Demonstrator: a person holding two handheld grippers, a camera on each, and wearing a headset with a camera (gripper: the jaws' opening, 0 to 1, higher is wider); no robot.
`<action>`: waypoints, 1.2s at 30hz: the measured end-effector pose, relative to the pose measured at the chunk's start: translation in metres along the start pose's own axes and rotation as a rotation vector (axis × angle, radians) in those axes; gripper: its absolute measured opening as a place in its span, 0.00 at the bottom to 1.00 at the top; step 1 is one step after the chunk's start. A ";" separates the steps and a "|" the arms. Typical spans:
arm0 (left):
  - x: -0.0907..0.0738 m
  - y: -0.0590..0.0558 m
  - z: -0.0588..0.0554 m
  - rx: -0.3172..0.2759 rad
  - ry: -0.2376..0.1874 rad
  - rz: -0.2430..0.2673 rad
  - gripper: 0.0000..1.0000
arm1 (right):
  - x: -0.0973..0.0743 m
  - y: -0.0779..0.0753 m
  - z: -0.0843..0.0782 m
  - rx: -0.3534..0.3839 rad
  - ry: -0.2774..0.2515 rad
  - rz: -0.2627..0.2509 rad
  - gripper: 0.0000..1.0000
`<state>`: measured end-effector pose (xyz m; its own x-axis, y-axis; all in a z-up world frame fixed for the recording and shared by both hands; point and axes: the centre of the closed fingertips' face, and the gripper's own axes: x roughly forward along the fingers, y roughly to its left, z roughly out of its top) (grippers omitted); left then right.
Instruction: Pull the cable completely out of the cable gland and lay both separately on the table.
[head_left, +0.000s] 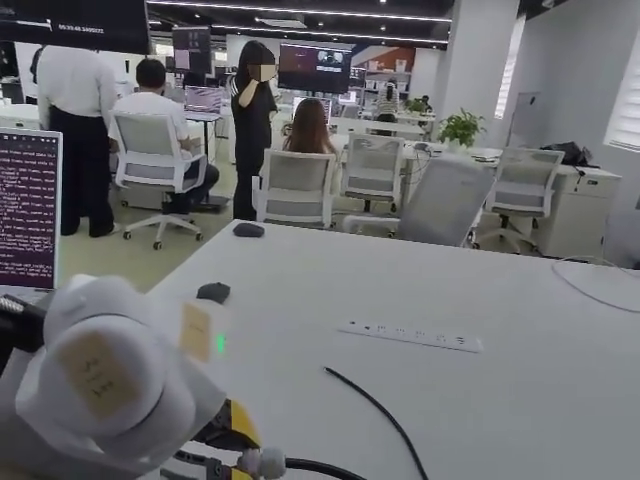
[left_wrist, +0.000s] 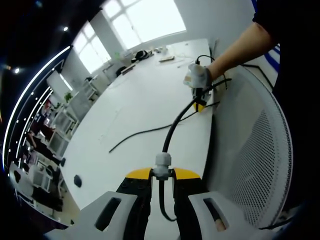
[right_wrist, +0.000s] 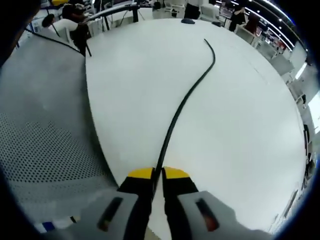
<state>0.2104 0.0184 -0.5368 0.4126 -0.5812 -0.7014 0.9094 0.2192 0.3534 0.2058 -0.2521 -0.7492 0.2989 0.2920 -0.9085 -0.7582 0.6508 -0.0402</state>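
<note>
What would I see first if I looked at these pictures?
A long black cable snakes across the white table, pinched by the right gripper. Nearby, it passes through a pale cable gland clamped in the left gripper.

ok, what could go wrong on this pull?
1. The gland sits at the very tips of the left hand-held gripper; a hard pull could pop it loose.
2. The right hand-held gripper pinches only the thin cable, which may slip through its jaws.
3. Both work at the table edge, above a mesh chair; a dropped part might fall off.
</note>
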 end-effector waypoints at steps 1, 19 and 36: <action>0.000 0.001 0.000 -0.002 0.001 0.003 0.16 | -0.002 -0.016 0.004 -0.005 0.001 -0.041 0.04; 0.008 0.000 -0.003 -0.011 0.038 0.010 0.16 | -0.030 -0.168 0.109 0.009 -0.167 -0.435 0.05; 0.014 0.007 0.021 0.040 -0.023 -0.003 0.16 | -0.106 -0.050 0.161 -0.011 -0.393 -0.310 0.12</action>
<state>0.2213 -0.0046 -0.5319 0.4086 -0.5997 -0.6881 0.9075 0.1866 0.3763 0.3055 -0.2030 -0.5835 0.7051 0.3297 -0.6277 -0.6047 0.7420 -0.2895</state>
